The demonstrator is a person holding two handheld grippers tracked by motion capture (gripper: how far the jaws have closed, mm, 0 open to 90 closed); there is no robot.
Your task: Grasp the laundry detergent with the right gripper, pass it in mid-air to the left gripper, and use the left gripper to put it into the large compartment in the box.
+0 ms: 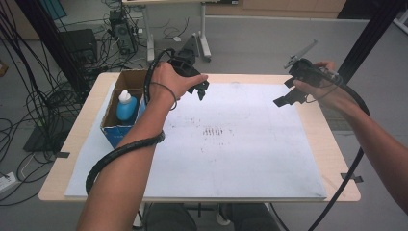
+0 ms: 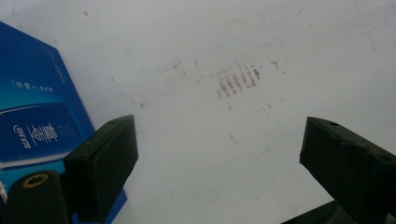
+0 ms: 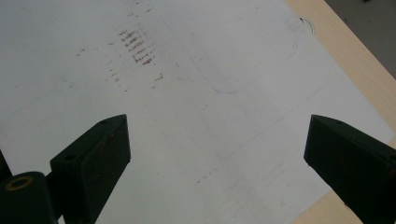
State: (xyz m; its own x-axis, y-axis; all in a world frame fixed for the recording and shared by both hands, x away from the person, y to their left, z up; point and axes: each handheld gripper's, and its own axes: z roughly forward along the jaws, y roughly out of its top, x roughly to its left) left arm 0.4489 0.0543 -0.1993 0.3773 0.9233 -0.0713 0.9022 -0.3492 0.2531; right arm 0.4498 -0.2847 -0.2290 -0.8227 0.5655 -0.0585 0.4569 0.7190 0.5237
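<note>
High view: a person holds the left gripper [image 1: 198, 90] over the far left part of a white board [image 1: 240, 159] that covers most of the wooden bench [image 1: 332, 159], and the right gripper [image 1: 288, 94] over the board's far right part. Both hang above the board, well apart from each other. Left gripper view has its jaws standing wide apart with nothing between them, above bare white board marked by a patch of reddish-brown smudges [image 2: 238, 80]; the blue side of a cardboard box [image 2: 32, 116] lies just beside the left jaw. That box [image 1: 122, 103] sits at the bench's far left edge, open-topped, with a blue bottle [image 1: 126, 107] with a white cap upright inside it. Right gripper view also has jaws wide apart and empty over the board, near its corner.
</note>
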